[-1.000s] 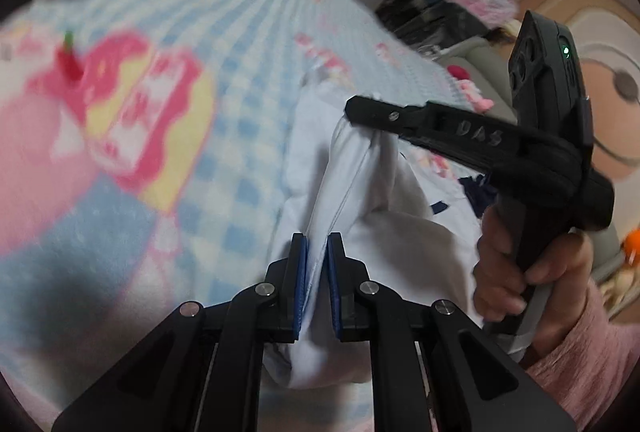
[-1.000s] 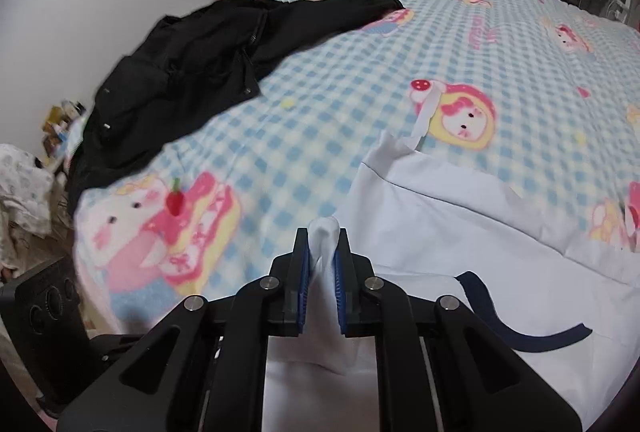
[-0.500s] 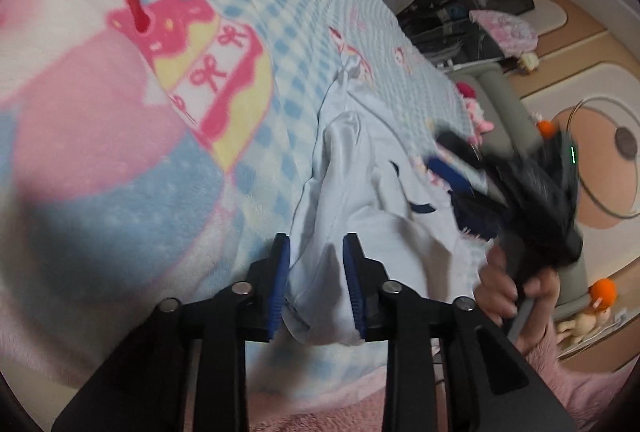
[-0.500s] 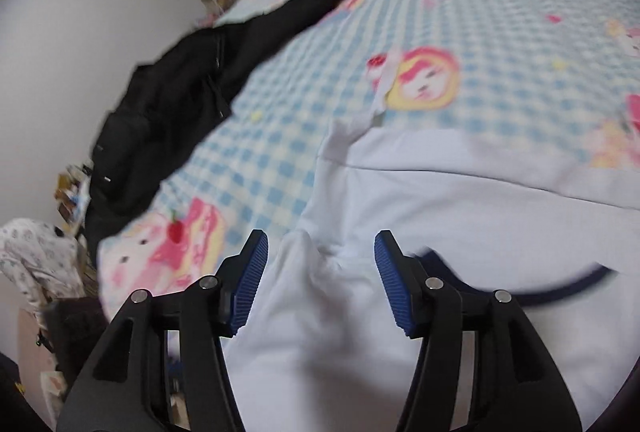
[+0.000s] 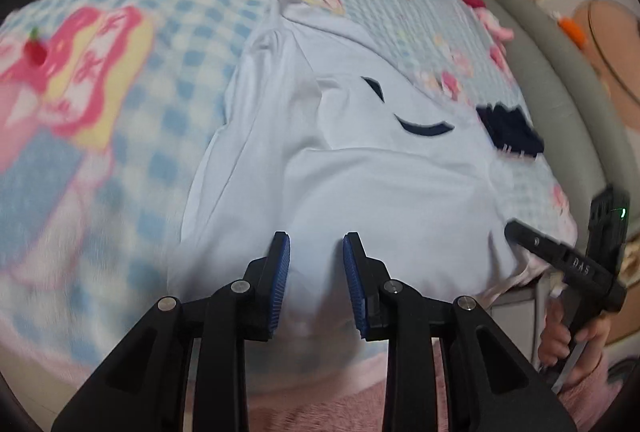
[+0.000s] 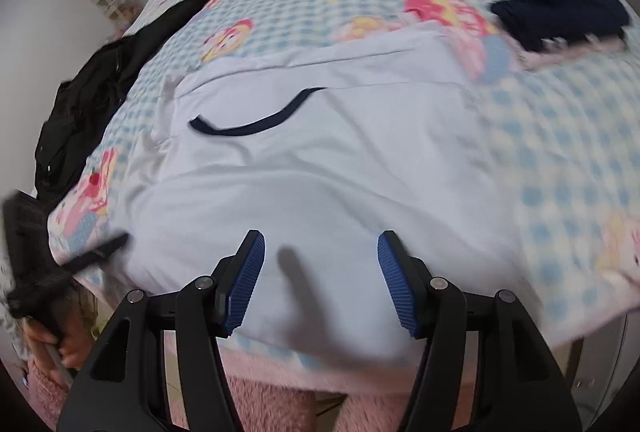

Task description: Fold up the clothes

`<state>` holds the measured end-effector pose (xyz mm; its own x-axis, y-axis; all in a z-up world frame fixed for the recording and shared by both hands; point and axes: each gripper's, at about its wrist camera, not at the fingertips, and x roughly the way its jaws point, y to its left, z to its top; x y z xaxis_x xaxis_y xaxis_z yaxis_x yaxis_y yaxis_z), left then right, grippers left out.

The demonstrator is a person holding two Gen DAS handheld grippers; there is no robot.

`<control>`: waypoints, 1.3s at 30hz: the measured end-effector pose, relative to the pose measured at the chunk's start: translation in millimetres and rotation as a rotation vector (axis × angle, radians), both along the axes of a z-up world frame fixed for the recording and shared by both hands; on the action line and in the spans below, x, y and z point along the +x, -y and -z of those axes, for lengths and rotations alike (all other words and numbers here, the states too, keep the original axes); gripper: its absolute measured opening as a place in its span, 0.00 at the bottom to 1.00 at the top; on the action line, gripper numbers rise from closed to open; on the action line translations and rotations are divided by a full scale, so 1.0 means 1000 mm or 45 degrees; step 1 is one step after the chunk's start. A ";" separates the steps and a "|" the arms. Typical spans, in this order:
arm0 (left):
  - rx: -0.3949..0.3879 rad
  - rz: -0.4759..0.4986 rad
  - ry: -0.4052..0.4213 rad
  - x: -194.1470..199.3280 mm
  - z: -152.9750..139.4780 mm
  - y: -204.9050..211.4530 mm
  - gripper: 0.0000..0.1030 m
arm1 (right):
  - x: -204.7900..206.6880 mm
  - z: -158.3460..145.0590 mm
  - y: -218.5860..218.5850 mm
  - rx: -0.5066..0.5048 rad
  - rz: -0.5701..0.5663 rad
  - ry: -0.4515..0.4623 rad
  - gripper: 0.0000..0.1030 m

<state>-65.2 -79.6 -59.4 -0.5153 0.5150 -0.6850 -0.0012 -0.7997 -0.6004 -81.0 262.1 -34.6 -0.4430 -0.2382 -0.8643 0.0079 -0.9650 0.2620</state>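
A white garment [image 5: 360, 167] with a dark navy neckline trim [image 5: 424, 127] lies partly folded near the bed's front edge; it also shows in the right wrist view [image 6: 320, 167]. My left gripper [image 5: 316, 252] is open and empty, just above the garment's near edge. My right gripper [image 6: 320, 248] is open wide and empty over the same near edge. The right gripper also shows at the right in the left wrist view [image 5: 516, 228]. The left gripper appears blurred at the left in the right wrist view [image 6: 116, 244].
The bed has a blue checked blanket with pink cartoon prints [image 6: 540, 135]. A black jacket [image 6: 92, 87] lies at the far left. A folded navy garment [image 6: 560, 11] lies at the far right. A pink fuzzy cover [image 6: 272, 404] hangs below the bed edge.
Both grippers were shut on the white garment's cloth a second ago. They have opened, let it go and pulled back to the near edge. The garment now lies flat.
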 end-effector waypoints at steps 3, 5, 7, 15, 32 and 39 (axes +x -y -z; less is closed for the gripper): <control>-0.029 0.024 0.005 0.002 -0.007 -0.011 0.35 | 0.015 -0.012 -0.010 -0.018 0.020 -0.039 0.59; -0.037 0.053 -0.063 0.003 -0.021 -0.019 0.37 | 0.021 -0.017 -0.006 -0.033 0.000 -0.079 0.59; -0.039 0.110 -0.065 -0.006 -0.025 -0.035 0.37 | 0.019 -0.015 0.006 -0.022 -0.020 -0.107 0.59; -0.171 0.195 -0.005 -0.035 -0.017 -0.093 0.42 | -0.002 0.012 0.028 -0.020 -0.033 -0.118 0.58; -0.258 0.226 -0.039 -0.011 -0.007 -0.111 0.45 | 0.010 0.006 0.025 -0.058 -0.054 -0.122 0.58; -0.288 0.209 -0.123 -0.017 -0.014 -0.123 0.44 | 0.018 0.005 0.002 -0.019 -0.002 -0.150 0.58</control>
<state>-81.7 43.5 -45.1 -0.5061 0.4368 -0.7437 -0.1903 -0.8976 -0.3977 -62.9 260.1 -39.4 -0.5410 -0.2516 -0.8025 0.0411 -0.9610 0.2735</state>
